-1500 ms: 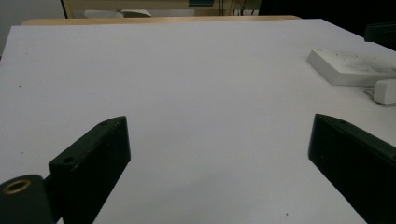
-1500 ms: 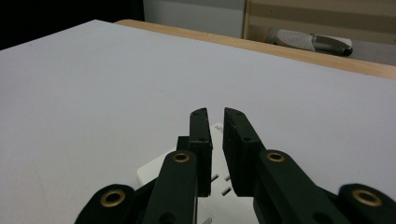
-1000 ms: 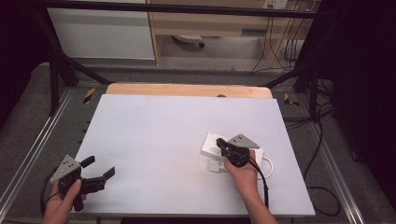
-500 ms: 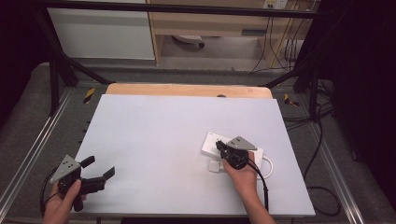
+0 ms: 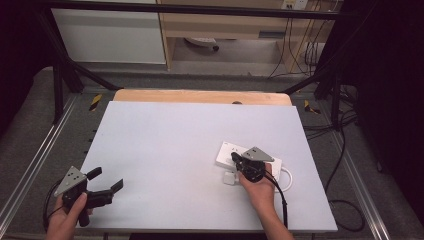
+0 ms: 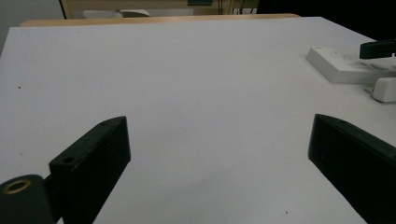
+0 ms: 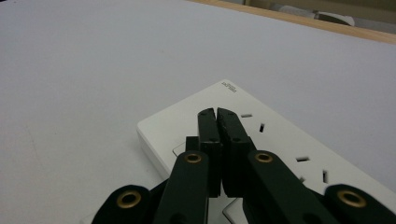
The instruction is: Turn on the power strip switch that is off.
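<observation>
Little has moved since the earlier frames: the right tongs [image 5: 235, 159] have stayed over the near left part of the power strip [image 5: 227, 151], and the left tongs [image 5: 106, 179] have kept their place at the desk's near left corner.

From the high view, one white power strip lies right of centre on the white desk [image 5: 190, 135], with one small white plug block [image 5: 229, 178] touching its near edge and one white cable loop [image 5: 287, 176] at its right end. Two hands show, one per tool.

Along the left tongs [image 6: 219, 135], the jaws stand wide apart over bare desk; the strip [image 6: 338, 63] and plug block [image 6: 385, 88] sit far right.

Along the right tongs [image 7: 217, 114], the jaws are pressed together, holding nothing, above the strip [image 7: 261, 140] beside its slots.
</observation>
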Demonstrator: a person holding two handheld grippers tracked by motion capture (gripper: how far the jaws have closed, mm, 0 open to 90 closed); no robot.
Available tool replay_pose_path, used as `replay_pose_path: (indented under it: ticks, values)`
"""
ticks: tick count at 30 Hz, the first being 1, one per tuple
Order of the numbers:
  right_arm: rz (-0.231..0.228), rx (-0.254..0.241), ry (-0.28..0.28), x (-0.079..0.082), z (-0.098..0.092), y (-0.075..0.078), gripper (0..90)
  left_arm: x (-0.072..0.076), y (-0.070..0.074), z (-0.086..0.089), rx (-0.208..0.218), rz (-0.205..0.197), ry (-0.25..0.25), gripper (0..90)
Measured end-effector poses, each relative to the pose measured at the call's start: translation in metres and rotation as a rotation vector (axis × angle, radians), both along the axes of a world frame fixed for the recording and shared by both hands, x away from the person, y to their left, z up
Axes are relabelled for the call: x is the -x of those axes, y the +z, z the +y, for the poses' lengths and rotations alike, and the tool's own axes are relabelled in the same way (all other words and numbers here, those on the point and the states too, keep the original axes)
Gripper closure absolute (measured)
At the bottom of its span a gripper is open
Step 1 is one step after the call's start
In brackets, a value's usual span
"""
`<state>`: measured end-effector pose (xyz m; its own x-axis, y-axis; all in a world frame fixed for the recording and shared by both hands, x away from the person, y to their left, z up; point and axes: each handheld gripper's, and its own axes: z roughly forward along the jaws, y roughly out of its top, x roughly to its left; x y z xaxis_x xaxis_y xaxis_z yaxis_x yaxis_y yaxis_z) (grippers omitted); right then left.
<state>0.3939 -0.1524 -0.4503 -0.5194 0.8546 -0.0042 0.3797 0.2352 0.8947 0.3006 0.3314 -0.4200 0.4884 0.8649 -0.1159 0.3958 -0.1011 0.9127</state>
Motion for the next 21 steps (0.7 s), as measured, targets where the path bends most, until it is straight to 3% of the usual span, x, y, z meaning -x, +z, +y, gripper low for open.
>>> replay_pose_path:
  ticks: [21]
  values:
    - [0.014, 0.008, 0.001, 0.0059, 0.0010, -0.0017, 90.0, -0.0001, 0.0000, -0.0003, -0.004, -0.001, -0.003, 5.9]
